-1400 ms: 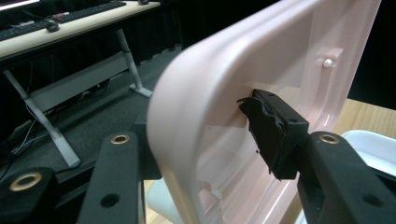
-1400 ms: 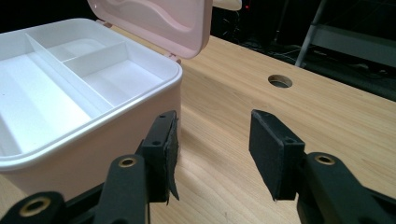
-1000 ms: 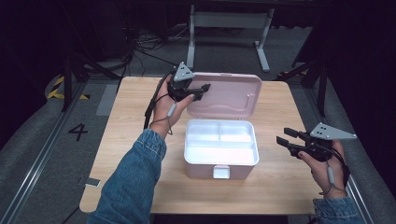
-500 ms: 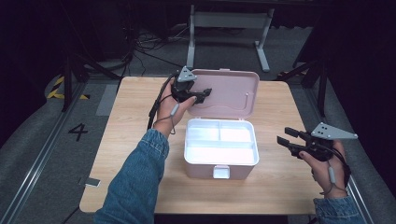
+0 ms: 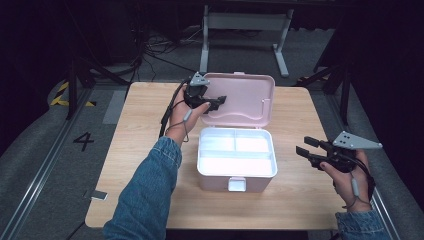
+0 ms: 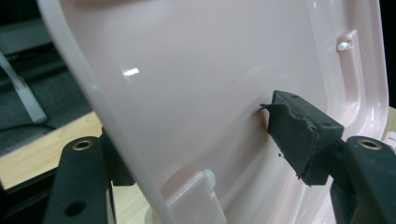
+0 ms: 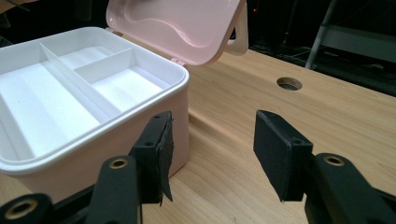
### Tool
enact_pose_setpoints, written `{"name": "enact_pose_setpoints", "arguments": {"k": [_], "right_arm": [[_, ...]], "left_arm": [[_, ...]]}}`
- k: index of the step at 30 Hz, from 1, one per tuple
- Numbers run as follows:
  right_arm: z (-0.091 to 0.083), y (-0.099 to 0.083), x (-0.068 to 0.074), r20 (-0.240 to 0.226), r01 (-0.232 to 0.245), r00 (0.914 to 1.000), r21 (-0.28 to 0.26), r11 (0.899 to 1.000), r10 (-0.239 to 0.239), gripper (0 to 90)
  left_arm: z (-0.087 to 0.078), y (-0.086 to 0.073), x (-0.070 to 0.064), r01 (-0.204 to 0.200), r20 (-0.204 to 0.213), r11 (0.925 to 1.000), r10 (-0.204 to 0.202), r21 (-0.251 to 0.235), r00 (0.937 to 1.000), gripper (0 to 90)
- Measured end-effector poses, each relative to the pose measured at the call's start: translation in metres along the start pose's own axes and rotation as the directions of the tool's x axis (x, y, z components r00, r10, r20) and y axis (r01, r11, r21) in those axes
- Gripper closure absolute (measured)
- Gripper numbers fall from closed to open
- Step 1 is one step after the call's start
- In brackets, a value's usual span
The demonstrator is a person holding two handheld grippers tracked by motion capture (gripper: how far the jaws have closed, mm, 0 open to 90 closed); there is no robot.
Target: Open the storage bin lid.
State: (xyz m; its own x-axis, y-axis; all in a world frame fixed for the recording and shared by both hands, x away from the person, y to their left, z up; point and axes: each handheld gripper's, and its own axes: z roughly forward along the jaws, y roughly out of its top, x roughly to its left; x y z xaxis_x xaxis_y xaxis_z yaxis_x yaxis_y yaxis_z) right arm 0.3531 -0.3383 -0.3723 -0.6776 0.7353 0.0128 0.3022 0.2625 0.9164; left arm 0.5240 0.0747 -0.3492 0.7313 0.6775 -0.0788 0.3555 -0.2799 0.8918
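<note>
At the back left of the table, your left gripper (image 5: 214, 101) straddles the edge of the pink lid (image 5: 243, 98). One jaw stands behind the rim and the other pad (image 6: 294, 133) presses the inner face, so the jaws appear clamped on the lid, though the rear contact is hidden.
- Purpose of hold, as judged: the lid stands raised behind the box, tilted back past upright; a grip near its left edge lets you steady it or swing it on its hinge.
- Lid detail: a small white peg (image 6: 343, 45) sits in a moulded channel near the far rim.

Item two, the storage box (image 5: 236, 162), stands mid-table, front latch tab (image 5: 236, 184) facing you.
- Contents: a white tray insert (image 7: 70, 88) with one long compartment in front and two smaller ones behind; all appear bare.
- Position: directly in front of the lid, joined at the rear edge.

Item three, your right gripper (image 5: 310, 146), is held off to the right of the box, well apart from it, over the wooden table (image 5: 150, 130).
- Jaws spread wide with nothing between them; its pads (image 7: 279, 149) point toward the box's right wall.
- Likely reason: it waits in reserve, ready to brace the box if the lid hold tugs it.

Also noted: a round hole (image 7: 289, 83) in the tabletop beyond the right gripper.
</note>
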Motion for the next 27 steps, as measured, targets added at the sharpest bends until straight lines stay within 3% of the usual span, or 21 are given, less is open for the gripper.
{"name": "enact_pose_setpoints", "arguments": {"k": [7,14,27], "right_arm": [[0.000,0.000,-0.001,0.000,0.000,1.0000,0.001,1.000,0.000,48.5],[0.001,-0.001,0.000,-0.002,0.000,1.0000,0.005,1.000,0.000,48.4],[0.002,-0.002,-0.001,-0.001,0.000,1.0000,0.009,1.000,0.000,48.3]], "left_arm": [[0.006,-0.006,0.005,0.028,0.005,0.9983,-0.028,0.051,0.9996,30.5],[0.011,-0.013,0.010,0.067,0.008,0.9959,-0.067,0.061,0.9977,29.7],[0.019,-0.023,0.015,0.121,-0.010,0.9810,-0.120,0.152,0.9927,26.1]]}}
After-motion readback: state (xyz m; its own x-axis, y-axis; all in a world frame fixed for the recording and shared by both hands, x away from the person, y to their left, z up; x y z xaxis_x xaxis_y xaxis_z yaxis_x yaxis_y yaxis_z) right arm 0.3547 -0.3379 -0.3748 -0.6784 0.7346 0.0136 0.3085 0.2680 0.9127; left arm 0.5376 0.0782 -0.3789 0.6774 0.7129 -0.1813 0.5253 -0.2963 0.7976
